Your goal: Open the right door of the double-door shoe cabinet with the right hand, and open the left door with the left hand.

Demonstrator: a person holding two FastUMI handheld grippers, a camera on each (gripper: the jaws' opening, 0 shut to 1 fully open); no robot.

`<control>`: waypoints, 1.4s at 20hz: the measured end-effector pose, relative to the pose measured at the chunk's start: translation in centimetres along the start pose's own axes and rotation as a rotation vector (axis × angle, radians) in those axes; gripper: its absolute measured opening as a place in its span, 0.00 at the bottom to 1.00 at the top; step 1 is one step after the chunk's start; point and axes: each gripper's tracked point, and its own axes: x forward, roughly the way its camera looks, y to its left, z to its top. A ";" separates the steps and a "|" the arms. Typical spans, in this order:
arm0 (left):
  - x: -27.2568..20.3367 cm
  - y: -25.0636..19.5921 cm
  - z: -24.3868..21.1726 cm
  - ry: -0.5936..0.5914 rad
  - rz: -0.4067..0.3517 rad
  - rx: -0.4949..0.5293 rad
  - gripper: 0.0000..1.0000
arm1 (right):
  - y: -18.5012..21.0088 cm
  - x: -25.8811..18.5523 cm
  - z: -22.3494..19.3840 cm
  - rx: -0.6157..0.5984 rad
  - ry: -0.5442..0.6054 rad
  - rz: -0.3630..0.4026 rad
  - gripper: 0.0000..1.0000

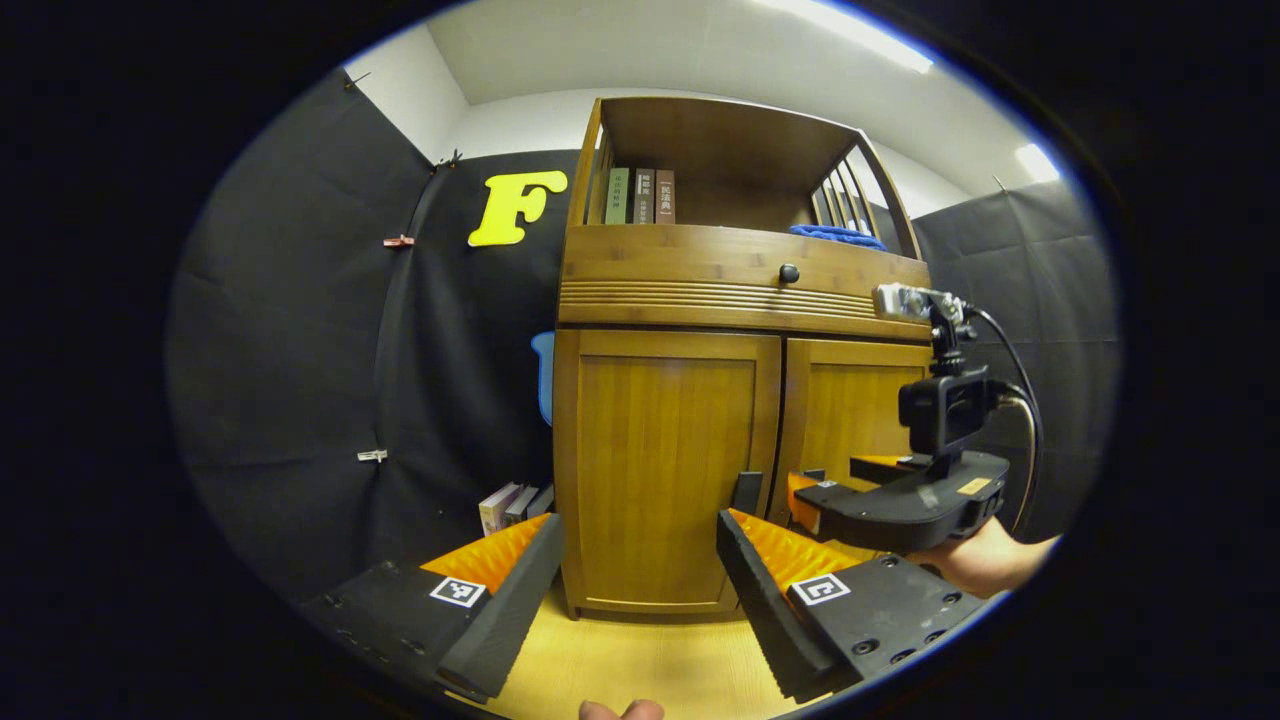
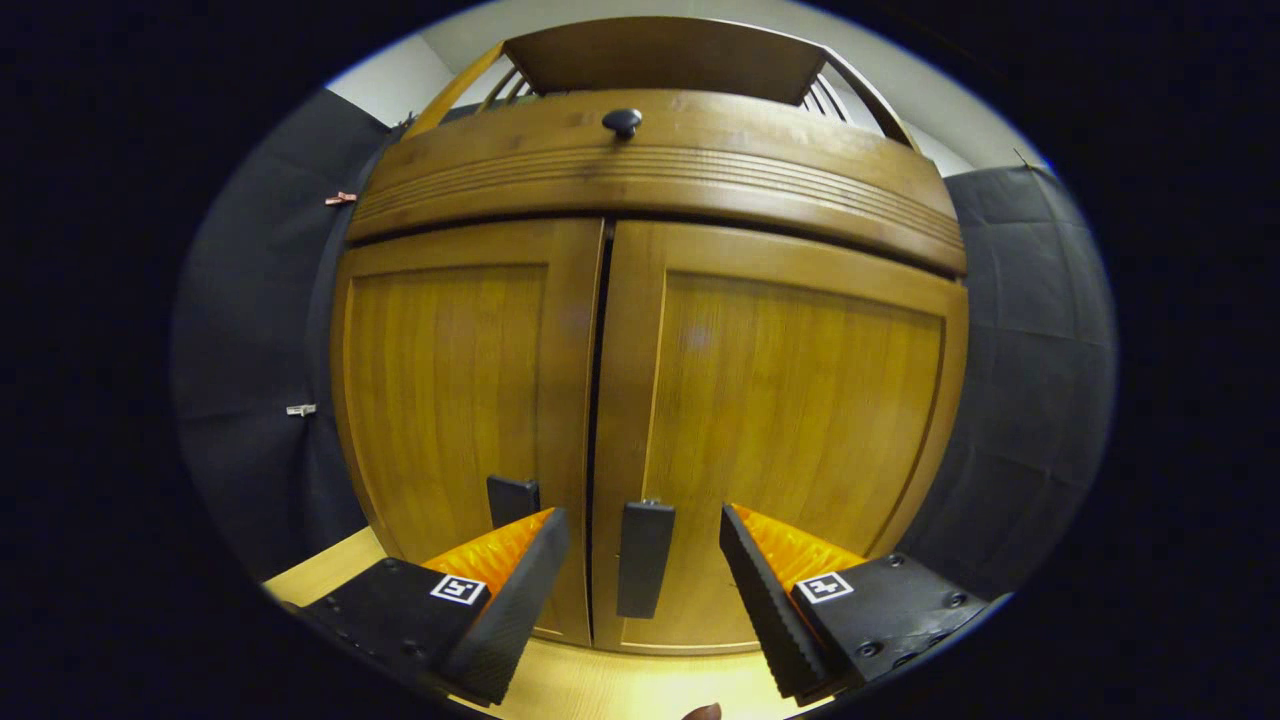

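Before the closed double-door bamboo shoe cabinet [image 2: 650,400]: right gripper [image 2: 645,560], fingers spread either side of the right door's dark flat handle [image 2: 644,558], not touching. Left gripper [image 1: 640,570] spread, farther back. Step: reaching for the handle. Next: close, pull.

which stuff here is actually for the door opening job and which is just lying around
For the job:
right door
right door handle
left door
left door handle
right gripper, open
left gripper, open

Just lying about:
books on the shelf
blue cloth
books on the floor
drawer knob
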 end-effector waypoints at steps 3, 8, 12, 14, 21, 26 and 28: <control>0.5 0.8 -0.4 0.008 0.011 0.004 0.95 | -0.2 1.7 -2.3 0.018 0.045 -0.022 0.85; 0.9 2.0 -1.1 0.028 0.033 -0.025 0.94 | 0.1 3.7 -3.0 0.044 0.063 -0.007 0.48; -0.4 3.0 -1.5 0.038 0.059 -0.035 0.94 | -0.6 4.5 -3.3 0.083 0.063 -0.042 0.34; -1.1 3.4 -1.4 0.037 0.071 -0.030 0.95 | -0.6 4.3 -3.5 0.069 0.070 -0.022 0.27; -3.5 3.6 -0.2 0.011 0.084 -0.031 0.94 | -0.6 3.8 -3.1 0.077 0.053 0.053 0.20; -3.8 2.2 0.0 0.012 0.044 -0.013 0.95 | -0.6 4.0 -3.0 0.083 0.040 0.056 0.20; -3.6 1.5 0.1 0.009 0.022 -0.006 0.95 | -0.6 4.1 -3.0 0.084 0.046 0.051 0.20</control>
